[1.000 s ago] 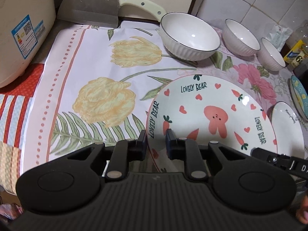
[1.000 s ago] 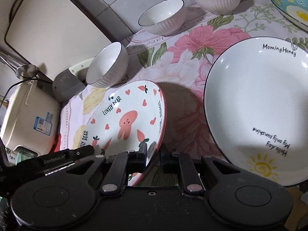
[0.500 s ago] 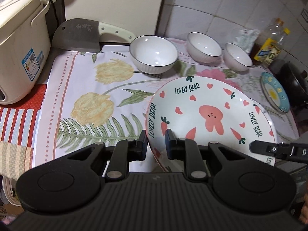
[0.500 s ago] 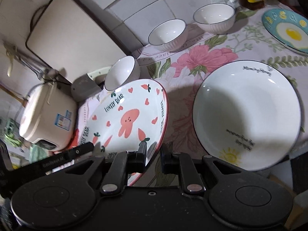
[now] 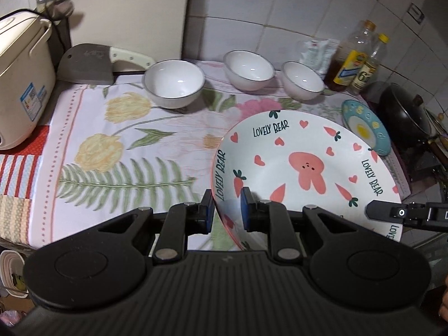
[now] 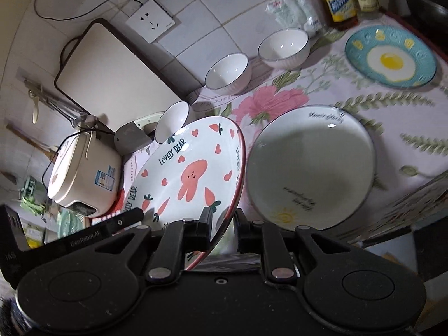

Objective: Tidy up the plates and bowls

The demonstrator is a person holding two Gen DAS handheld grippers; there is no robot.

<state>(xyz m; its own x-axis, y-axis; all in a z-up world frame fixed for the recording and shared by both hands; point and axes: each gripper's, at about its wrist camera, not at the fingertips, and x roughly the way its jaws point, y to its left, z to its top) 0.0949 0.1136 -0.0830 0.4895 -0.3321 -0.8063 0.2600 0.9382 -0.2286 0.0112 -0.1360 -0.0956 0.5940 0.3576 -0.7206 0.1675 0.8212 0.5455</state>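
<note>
Both grippers hold the white "Lovely Bear" rabbit plate point(image 5: 302, 165) lifted above the flowered cloth. My left gripper point(image 5: 226, 208) is shut on its left rim. My right gripper point(image 6: 222, 221) is shut on its opposite rim, and the plate point(image 6: 193, 173) tilts in the right wrist view. The white sun plate point(image 6: 310, 165) lies on the cloth to the right of it. A blue egg plate point(image 6: 390, 56) lies at the far right and shows in the left wrist view point(image 5: 366, 130) too. Three white bowls point(image 5: 173, 82) point(image 5: 249, 68) point(image 5: 302, 79) stand along the back.
A rice cooker point(image 5: 19, 89) stands at the left. A cleaver point(image 5: 89, 64) lies behind the left bowl. A cutting board point(image 6: 112, 70) leans on the tiled wall. Oil bottles point(image 5: 352, 61) and a black wok point(image 5: 406, 114) are at the back right.
Both grippers have risen and moved right with the rabbit plate, which went from near the cloth to well above it. The sun plate has not moved.
</note>
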